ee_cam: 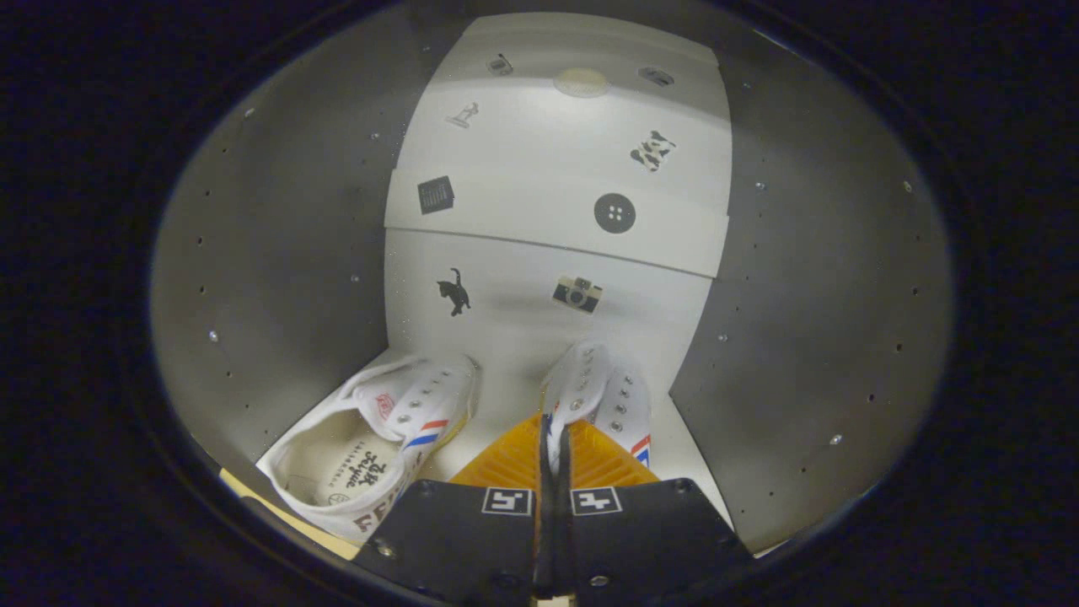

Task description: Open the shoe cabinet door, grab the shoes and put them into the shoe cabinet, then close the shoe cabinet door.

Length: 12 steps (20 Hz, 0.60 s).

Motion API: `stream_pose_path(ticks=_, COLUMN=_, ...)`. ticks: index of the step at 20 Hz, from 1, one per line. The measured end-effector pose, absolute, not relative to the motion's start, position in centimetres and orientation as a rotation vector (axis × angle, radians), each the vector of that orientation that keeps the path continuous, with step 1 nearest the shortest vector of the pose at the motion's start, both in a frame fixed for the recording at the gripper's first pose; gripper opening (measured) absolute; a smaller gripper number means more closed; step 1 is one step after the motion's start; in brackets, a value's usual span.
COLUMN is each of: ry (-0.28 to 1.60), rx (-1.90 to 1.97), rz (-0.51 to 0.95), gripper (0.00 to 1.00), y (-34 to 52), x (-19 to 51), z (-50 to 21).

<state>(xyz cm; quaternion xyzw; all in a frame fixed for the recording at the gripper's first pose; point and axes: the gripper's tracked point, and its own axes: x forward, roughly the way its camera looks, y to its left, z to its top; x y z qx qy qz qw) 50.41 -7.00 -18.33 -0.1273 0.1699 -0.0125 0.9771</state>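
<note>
**Second Shoe Goes Into the Cabinet**

While the cabinet (278, 253) stands open, its grey side walls and white back panel (556, 228) wrap around the scene, the panel dotted with small stickers, among them a cat (454, 292), a camera (577, 293) and a button (614, 212). The placing step appears to be in hand: one shoe (371, 443) already lies on the white floor of the cabinet, to the left of the claw, its opening facing up and its toe pointing at the back panel. The other shoe (603, 392) sits at the claw (552, 443) itself, its upper edge pinched between the two orange fingers (506, 459), which are pressed nearly together on the thin canvas. Its laced front reaches just beyond the fingertips toward the back panel, well apart from the first shoe.

Whether its sole rests on the cabinet floor cannot be told. The next move, by this reading, calls for settling the shoe down flat, spreading the fingers to free the canvas, then backing straight out without dragging either shoe, so the door can be closed.
</note>
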Motion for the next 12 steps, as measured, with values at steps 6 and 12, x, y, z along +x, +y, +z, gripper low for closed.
stream_pose_path(ticks=6, ry=0.335, rx=-0.265, rz=-0.058, gripper=0.07, y=-6.6, x=49.7, z=-19.0)
stream_pose_path(ticks=12, ry=0.282, rx=-0.303, rz=-0.117, gripper=0.40, y=-6.5, x=46.7, z=-17.4)
